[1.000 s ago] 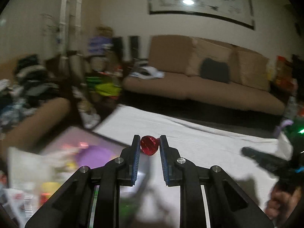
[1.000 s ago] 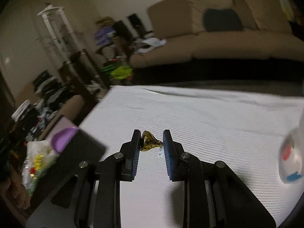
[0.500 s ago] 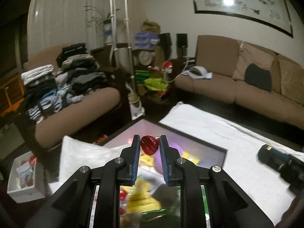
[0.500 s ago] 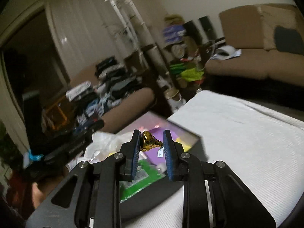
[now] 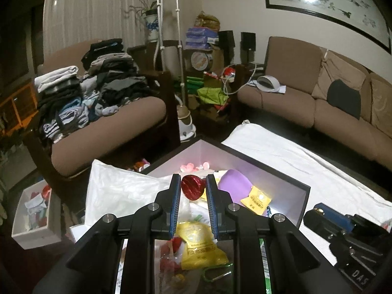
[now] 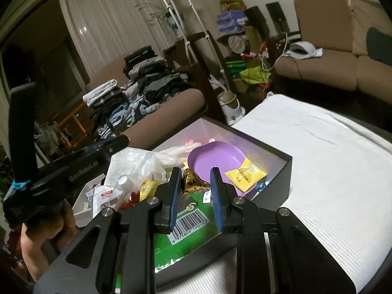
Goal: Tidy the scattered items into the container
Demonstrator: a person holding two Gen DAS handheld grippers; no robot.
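My left gripper [image 5: 193, 188] is shut on a red foil-wrapped candy [image 5: 192, 189], held above the open black box [image 5: 276, 175]. My right gripper [image 6: 194, 183] is shut on a gold foil-wrapped candy [image 6: 192, 183], also hanging over the black box [image 6: 284, 169]. Inside the box lie a purple dish [image 6: 215, 158], yellow packets [image 6: 245, 174], a green packet with a barcode [image 6: 191, 223] and clear plastic bags [image 6: 147, 161]. The left gripper's body [image 6: 71, 169] shows at the left of the right wrist view, held in a hand [image 6: 51, 227]. The right gripper's body [image 5: 343, 230] shows low right in the left wrist view.
The box sits at the edge of a table under a white cloth [image 6: 330, 171]. A brown armchair piled with folded clothes [image 5: 98, 98] stands behind it, a brown sofa [image 5: 318, 98] to the right. A small white bin [image 5: 31, 218] sits on the floor at left.
Both grippers swung left from over the white cloth to above the black box, each still gripping its candy. The box's contents now lie under both.
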